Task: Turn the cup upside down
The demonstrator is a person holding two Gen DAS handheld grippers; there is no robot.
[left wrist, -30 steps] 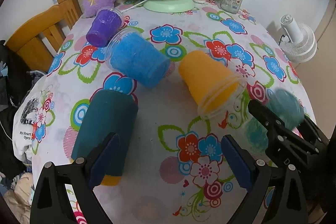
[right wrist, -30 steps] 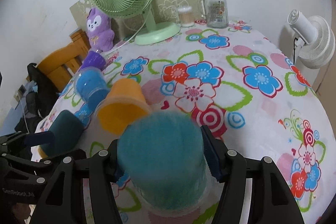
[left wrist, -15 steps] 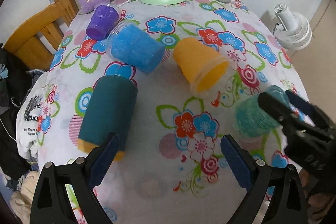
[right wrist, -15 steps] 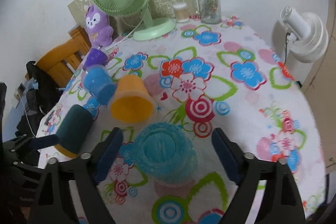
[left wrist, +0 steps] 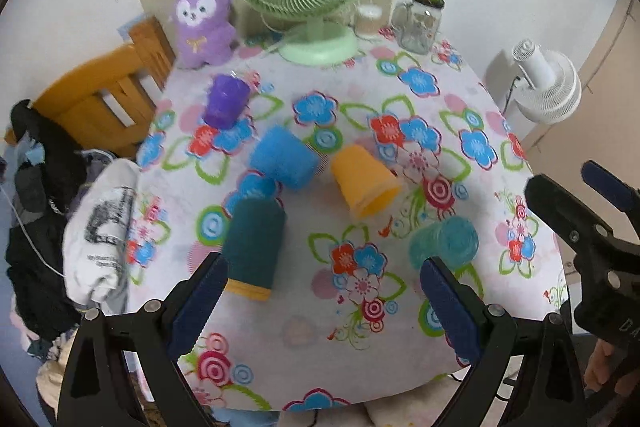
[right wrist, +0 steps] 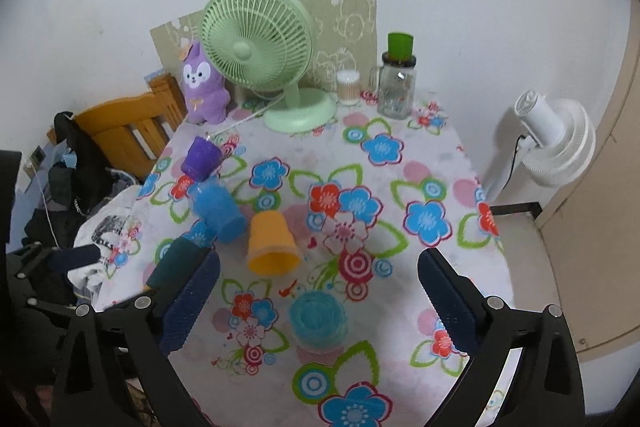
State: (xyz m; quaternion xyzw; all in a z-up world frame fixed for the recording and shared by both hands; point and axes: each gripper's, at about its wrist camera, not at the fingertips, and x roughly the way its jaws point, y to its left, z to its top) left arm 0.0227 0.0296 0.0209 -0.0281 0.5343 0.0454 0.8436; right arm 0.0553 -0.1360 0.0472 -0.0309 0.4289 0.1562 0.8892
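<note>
A light teal cup point(right wrist: 319, 319) stands upside down on the floral tablecloth point(right wrist: 400, 187); it also shows in the left wrist view point(left wrist: 444, 241). An orange cup point(left wrist: 364, 183), a blue cup point(left wrist: 282, 161), a dark teal cup point(left wrist: 252, 247) and a purple cup point(left wrist: 226, 101) lie on their sides. My right gripper point(right wrist: 319, 301) is open and empty, raised above and behind the light teal cup. My left gripper point(left wrist: 322, 301) is open and empty, above the table's near edge, close to the dark teal cup.
A green desk fan point(right wrist: 260, 43), a purple plush toy point(right wrist: 202, 87), a glass jar with a green lid point(right wrist: 396, 83) and a small container point(right wrist: 347, 87) stand at the table's back. A wooden chair with clothes point(right wrist: 120, 131) is left. A white floor fan point(right wrist: 556, 143) is right.
My right gripper let go of the light teal cup, left it standing upside down, and pulled up and back. My left gripper also pulled back and up.
</note>
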